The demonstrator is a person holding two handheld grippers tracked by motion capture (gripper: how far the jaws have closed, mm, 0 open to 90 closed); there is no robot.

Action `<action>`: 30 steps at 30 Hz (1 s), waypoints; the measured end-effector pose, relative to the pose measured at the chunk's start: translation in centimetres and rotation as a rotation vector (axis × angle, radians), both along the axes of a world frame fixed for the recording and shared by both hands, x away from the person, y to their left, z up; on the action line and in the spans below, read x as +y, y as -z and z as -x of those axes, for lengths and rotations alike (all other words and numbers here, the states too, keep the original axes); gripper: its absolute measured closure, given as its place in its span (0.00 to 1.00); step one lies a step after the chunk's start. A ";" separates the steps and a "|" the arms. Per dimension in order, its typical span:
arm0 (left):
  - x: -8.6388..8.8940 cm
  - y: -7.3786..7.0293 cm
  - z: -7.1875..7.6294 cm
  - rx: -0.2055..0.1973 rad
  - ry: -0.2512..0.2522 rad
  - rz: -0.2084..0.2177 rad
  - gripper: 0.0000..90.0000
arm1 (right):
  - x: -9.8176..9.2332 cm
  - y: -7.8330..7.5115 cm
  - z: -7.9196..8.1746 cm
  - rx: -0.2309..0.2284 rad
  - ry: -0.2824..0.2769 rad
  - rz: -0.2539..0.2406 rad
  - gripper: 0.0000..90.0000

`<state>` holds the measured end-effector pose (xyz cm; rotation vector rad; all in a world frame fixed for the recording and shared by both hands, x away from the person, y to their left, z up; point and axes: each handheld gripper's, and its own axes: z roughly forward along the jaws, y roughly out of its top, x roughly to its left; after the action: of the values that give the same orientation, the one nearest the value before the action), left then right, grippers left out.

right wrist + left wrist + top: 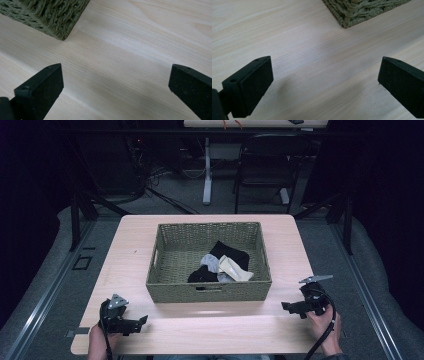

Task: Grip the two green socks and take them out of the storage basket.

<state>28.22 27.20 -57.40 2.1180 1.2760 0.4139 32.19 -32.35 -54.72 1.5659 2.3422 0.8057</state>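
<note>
high view: a pale wooden table [125, 250] holds a woven basket [209, 292] with black and white socks [224, 265] piled inside. the left gripper [141, 322] and right gripper [285, 306] rest in front of the basket, empty. left gripper view: jaws wide apart, basket corner ahead. right gripper view: likewise parted. a reach should probably rise over the basket wall first.

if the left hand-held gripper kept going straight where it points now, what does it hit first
Probably the bare table: the left hand-held gripper, jaws wide open, angles down at the wood. The basket corner sits farther ahead and off to the side, so it would likely be missed, though depth is unclear.
</note>
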 end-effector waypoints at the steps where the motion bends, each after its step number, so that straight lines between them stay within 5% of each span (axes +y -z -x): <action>1: 0.0 0.0 0.0 -0.002 0.001 0.000 0.00 | 0.0 0.0 0.0 -0.002 0.001 -0.006 0.00; 22: 0.1 -0.1 0.4 -0.006 -0.016 -0.011 0.00 | -0.1 -0.4 -0.7 -0.015 -0.028 0.019 0.01; 30: 0.7 -0.1 0.7 -0.012 -0.030 0.000 0.00 | 0.4 -1.7 -1.1 -0.051 -0.047 0.038 0.03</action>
<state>27.50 27.86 -57.32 2.0955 1.3026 0.4389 33.27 -31.93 -53.03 1.4635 2.3517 0.7966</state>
